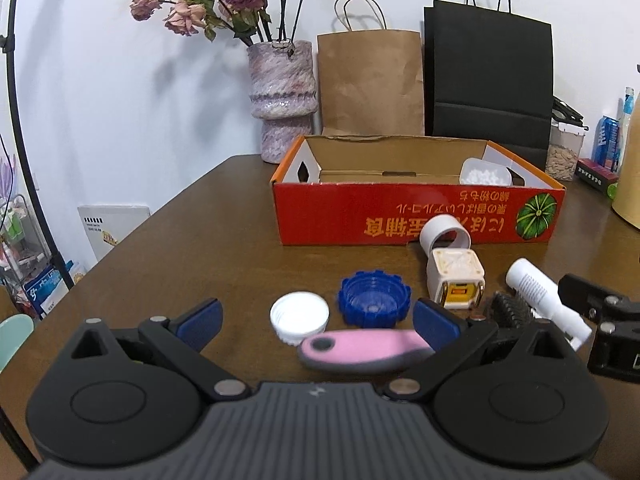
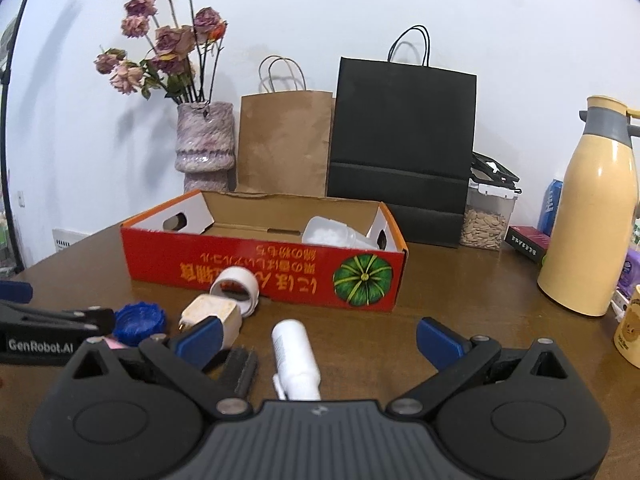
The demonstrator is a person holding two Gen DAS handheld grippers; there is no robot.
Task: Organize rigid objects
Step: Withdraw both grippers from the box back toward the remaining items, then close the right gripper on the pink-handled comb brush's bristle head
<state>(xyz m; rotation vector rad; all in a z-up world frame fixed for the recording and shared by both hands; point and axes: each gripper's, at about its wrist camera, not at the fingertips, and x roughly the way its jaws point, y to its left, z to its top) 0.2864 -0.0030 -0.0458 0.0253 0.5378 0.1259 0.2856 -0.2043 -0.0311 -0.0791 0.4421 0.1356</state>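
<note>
Roughly centred on the brown desk (image 1: 192, 216) sits the red cardboard box (image 1: 400, 216), open-topped, pumpkin print on its near wall; all positions below are taken from it.

Left of the box's near-left corner and nearer the camera: left claw (image 1: 318, 324), blue pads spread wide apart, gripping nothing. Between those pads lie a white bottle cap (image 1: 299, 317), open side up, and a pink-and-grey handle (image 1: 360, 350) lying flat; its far end reaches the right pad, contact unclear. Just beyond the handle, a blue ridged lid (image 1: 374, 298), also open side up, beside the white cap.

Inside the box, at its right end: a clear container of white pellets (image 1: 485, 172), lying tilted.

Against the box's near wall, toward the middle: a white ring-shaped tube (image 1: 444, 236) on its side, touching or nearly touching the wall. Directly in front of it, a cream cube-shaped plug adapter (image 1: 455, 276). In front of the adapter, a black bristled brush head (image 2: 240, 368), partly hidden by the claw frame.

In front of the box's near wall, right of the brush: a white spray bottle (image 2: 295, 354) lying on its side, nozzle toward the camera. Right claw (image 2: 318, 340) spreads wide around it, pads well clear of both sides, clamped on nothing.

Behind the box: a vase of dried roses (image 1: 280, 100), a brown paper bag (image 1: 370, 80), a black paper bag (image 1: 488, 76). Well right of the box, a cream thermos (image 2: 592, 216).
</note>
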